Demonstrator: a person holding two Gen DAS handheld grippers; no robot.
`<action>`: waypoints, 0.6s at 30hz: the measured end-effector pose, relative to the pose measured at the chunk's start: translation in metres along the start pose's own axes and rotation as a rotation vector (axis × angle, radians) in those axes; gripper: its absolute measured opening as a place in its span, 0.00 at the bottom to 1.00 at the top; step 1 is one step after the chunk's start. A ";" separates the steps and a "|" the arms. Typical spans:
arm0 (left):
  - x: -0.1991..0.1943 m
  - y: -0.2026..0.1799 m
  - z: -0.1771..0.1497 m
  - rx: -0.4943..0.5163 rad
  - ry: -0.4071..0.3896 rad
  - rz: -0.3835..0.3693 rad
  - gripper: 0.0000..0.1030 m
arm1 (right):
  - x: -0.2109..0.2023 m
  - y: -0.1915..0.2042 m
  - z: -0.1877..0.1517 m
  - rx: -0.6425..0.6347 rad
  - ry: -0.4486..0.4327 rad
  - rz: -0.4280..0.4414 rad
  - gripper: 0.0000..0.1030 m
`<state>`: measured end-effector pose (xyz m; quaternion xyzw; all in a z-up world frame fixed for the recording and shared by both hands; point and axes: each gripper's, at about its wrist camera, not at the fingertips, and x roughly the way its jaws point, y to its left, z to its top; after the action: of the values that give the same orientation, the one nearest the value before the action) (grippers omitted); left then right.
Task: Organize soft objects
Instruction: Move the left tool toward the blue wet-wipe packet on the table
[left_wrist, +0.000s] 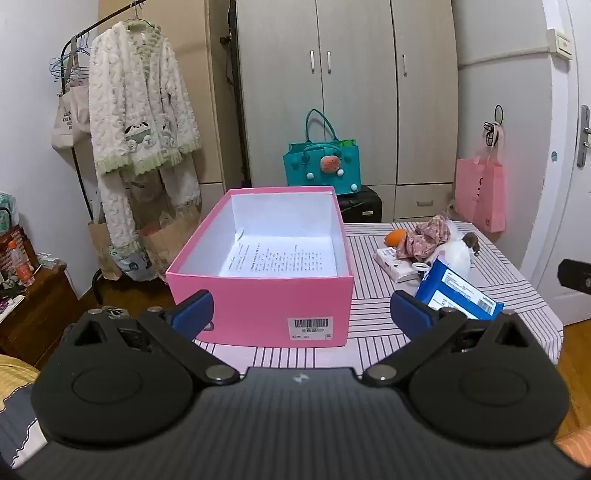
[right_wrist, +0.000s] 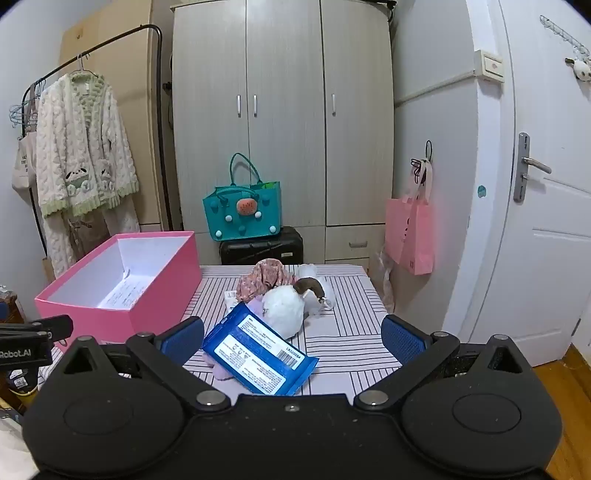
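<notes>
An open pink box (left_wrist: 258, 295) (right_wrist: 155, 299) with a printed sheet inside stands on the striped table (left_wrist: 388, 314) (right_wrist: 351, 332). To its right lies a pile: a blue flat packet (left_wrist: 458, 295) (right_wrist: 258, 358), a white plush toy (left_wrist: 458, 254) (right_wrist: 284, 310), a pink floral cloth (left_wrist: 424, 236) (right_wrist: 266, 280), an orange soft toy (left_wrist: 397, 236) and a white tissue pack (left_wrist: 395, 264). My left gripper (left_wrist: 301, 314) is open and empty in front of the box. My right gripper (right_wrist: 293, 339) is open and empty just before the blue packet.
A wardrobe (right_wrist: 284, 110) stands behind the table, with a teal bag (right_wrist: 243, 210) on a black case (right_wrist: 262, 251). A clothes rack with a fluffy robe (left_wrist: 140, 122) is at left. A pink bag (right_wrist: 410, 236) hangs beside the door (right_wrist: 546, 221) at right.
</notes>
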<state>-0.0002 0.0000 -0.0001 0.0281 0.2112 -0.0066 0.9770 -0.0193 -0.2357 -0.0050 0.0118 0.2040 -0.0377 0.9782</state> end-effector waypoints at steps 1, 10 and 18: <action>0.000 0.000 0.000 0.002 0.003 -0.002 1.00 | 0.001 -0.001 -0.001 0.006 -0.004 0.001 1.00; -0.001 0.007 -0.004 -0.021 0.034 0.012 1.00 | -0.007 -0.001 0.001 0.015 -0.004 -0.013 1.00; 0.009 0.009 -0.007 -0.014 0.038 0.028 1.00 | -0.001 -0.006 -0.005 0.028 0.001 0.028 1.00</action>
<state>0.0054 0.0092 -0.0098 0.0243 0.2292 0.0091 0.9730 -0.0221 -0.2410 -0.0089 0.0285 0.2038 -0.0268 0.9782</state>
